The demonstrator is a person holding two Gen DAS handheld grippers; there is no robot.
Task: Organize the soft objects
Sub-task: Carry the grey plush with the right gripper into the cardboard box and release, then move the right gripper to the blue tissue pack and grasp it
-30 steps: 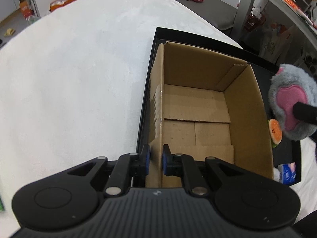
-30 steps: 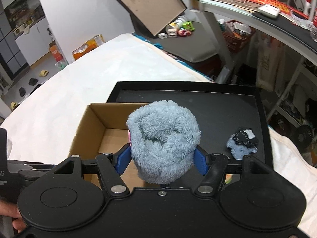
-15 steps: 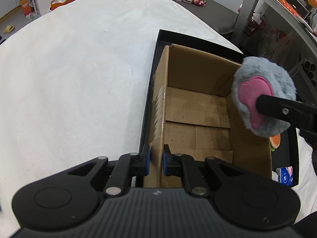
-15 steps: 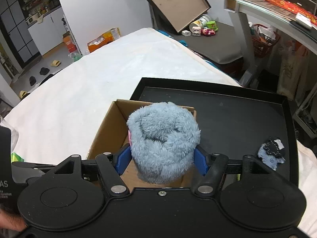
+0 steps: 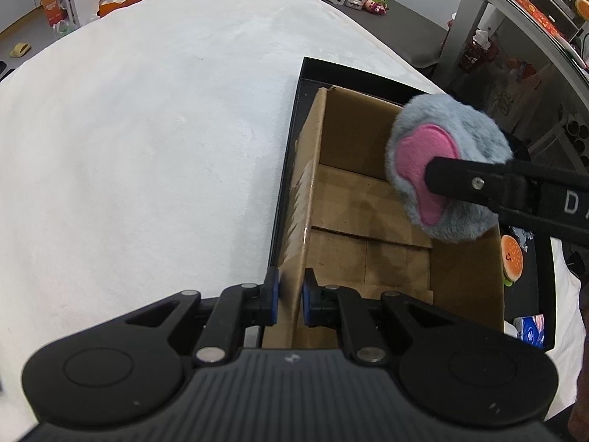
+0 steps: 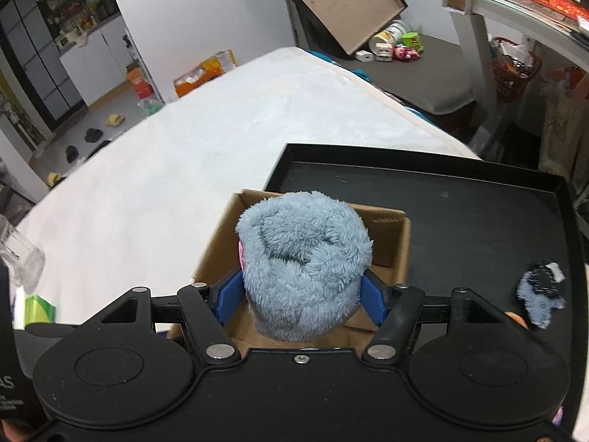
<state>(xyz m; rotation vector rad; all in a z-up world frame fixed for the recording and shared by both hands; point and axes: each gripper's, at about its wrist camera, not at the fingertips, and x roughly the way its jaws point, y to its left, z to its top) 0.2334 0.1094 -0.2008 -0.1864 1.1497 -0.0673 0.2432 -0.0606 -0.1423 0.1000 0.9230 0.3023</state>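
left claw (image 5: 291, 296): pinching the near left wall of the cardboard box (image 5: 368, 199), one blue pad on each side of the wall, jaws nearly shut on it.
right claw (image 6: 301, 296): jaws opening, grey-blue plush toy (image 6: 302, 261) sitting between the blue pads (image 6: 373, 300); fur is still brushing both pads (can't tell how much they are pressing).
plush position: hanging over the open box, above its far right part in the left wrist view (image 5: 447, 169); pink patch facing the left claw, right claw's black finger crossing in front of it.
plush vs box: not resting on the box floor; the floor under it is showing bare cardboard flaps.
box: standing upright, top open, at the left end of the black tray (image 6: 478, 199).
tray: lying on a white bed (image 5: 147, 129).
other soft items: small blue-and-black plush (image 6: 541, 293) lying on the tray right of the box, well apart from the right claw; burger-shaped plush (image 5: 511, 259) lying just beside the box's right wall.
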